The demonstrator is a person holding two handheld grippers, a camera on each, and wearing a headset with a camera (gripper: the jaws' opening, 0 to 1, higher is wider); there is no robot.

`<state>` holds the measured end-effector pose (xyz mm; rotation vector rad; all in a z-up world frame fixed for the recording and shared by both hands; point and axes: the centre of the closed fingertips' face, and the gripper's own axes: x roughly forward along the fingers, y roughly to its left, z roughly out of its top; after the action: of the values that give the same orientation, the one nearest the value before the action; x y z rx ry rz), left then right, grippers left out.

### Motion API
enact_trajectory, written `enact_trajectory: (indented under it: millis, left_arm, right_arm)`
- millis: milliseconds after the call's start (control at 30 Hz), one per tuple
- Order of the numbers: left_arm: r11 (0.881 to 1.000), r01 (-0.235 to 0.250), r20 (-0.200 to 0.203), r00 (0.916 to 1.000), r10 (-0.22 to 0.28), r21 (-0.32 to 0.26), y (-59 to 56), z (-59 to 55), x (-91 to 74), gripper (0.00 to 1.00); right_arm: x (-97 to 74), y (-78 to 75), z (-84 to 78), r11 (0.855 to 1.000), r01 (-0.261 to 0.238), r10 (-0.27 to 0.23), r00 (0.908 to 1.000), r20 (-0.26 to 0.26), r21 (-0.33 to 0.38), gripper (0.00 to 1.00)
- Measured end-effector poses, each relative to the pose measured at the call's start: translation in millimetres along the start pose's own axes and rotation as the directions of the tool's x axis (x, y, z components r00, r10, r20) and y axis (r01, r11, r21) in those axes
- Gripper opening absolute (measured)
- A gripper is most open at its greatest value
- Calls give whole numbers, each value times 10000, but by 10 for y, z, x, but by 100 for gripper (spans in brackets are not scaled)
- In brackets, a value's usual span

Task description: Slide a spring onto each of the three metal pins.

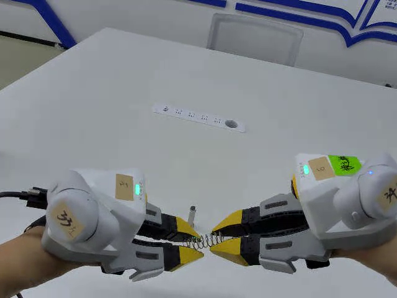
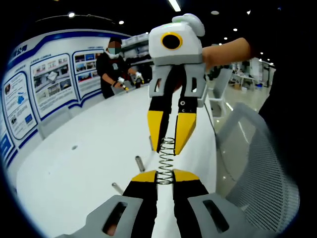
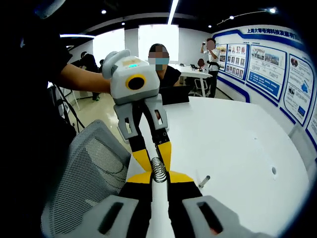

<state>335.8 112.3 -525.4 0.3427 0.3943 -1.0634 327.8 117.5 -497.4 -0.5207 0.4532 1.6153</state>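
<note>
A small steel spring (image 1: 206, 241) hangs just above the white table (image 1: 124, 93), stretched between my two grippers. My left gripper (image 1: 199, 246) is shut on its left end. My right gripper (image 1: 213, 241) is closed on the other end, tip to tip with the left. In the left gripper view the spring (image 2: 166, 161) runs from my left gripper (image 2: 166, 175) up into the right gripper (image 2: 168, 148). Two metal pins (image 2: 140, 162) (image 2: 117, 188) stand on the table beside it. One pin (image 1: 192, 215) rises just behind the spring, and it appears again as a pin (image 3: 203, 181) right of my right gripper (image 3: 157, 177).
A white power strip (image 1: 198, 117) lies mid-table and a grey chair (image 1: 254, 37) stands at the far edge. A mesh chair (image 2: 257, 163) sits close beside the table. People stand in the background (image 2: 113, 67).
</note>
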Motion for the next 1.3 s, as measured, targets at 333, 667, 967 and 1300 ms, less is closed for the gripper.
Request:
enact_trajectory:
  millis: [333, 667, 967, 1300]
  left_arm:
    - [9997, -14, 143, 9999, 18, -239, -4, -5, -12, 10]
    - [9989, -21, 378, 9993, 39, -463, 9, 32, 0, 10]
    - [9953, -92, 526, 9985, 144, -967, 22, 39, -9, 11]
    - [9904, -188, 975, 9947, 324, -1369, 120, 101, -68, 22]
  right_arm:
    - [51, 16, 147, 9997, -77, 64, 9986, 534, 244, 11]
    - [100, 8, 296, 9987, -114, 62, 9946, 1036, 492, 11]
    - [158, 9, 352, 9996, 66, -94, 9953, 966, 291, 11]
    - [140, -92, 483, 9989, 322, -360, 9915, 1246, 326, 11]
